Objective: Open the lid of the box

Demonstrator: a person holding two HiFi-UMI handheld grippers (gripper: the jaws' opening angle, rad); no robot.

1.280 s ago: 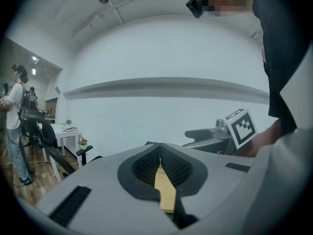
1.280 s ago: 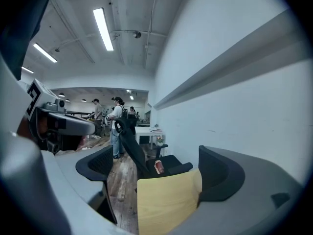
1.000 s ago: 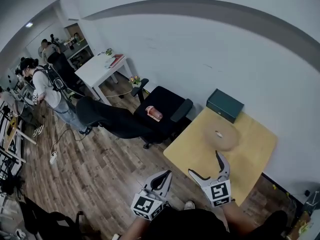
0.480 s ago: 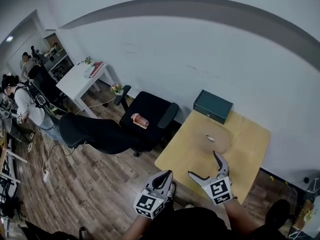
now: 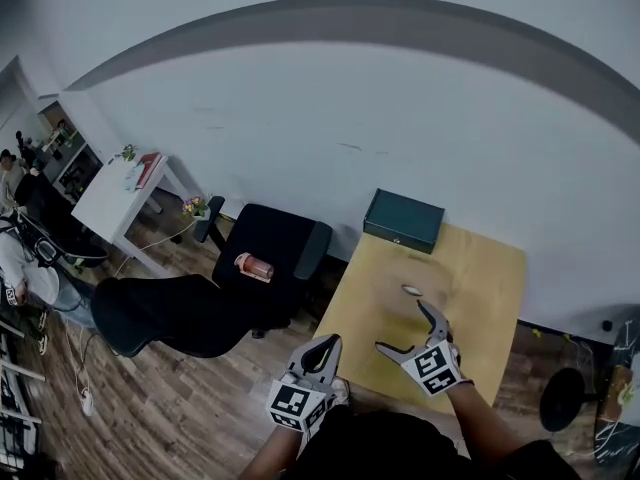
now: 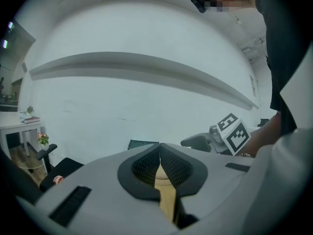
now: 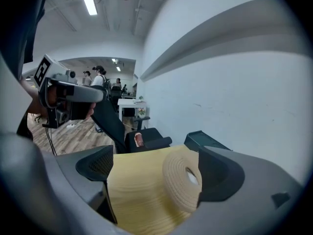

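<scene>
A dark green box [image 5: 403, 220] with its lid down stands at the back edge of the wooden table [image 5: 490, 288], against the wall. A round tan coiled mat [image 5: 405, 288] lies in front of it. My right gripper [image 5: 413, 333] hangs open over the table's near part, a good way short of the box. In the right gripper view the mat [image 7: 183, 182] shows between the open gripper [image 7: 154, 168] and the box [image 7: 205, 141] behind it. My left gripper [image 5: 322, 350] is shut and empty, left of the table's front corner. In the left gripper view, past that gripper [image 6: 159, 153], the box [image 6: 142, 144] is small and far.
A black office chair [image 5: 270, 243] with a red can [image 5: 253, 266] on its seat stands left of the table, a second dark chair [image 5: 170, 313] beside it. A white side table [image 5: 125, 190] stands further left. The white wall runs close behind the box.
The head view has swung right, so the chairs and white table slid left and the box sits nearer centre. Both grippers keep about the same pose; the right stays open.
</scene>
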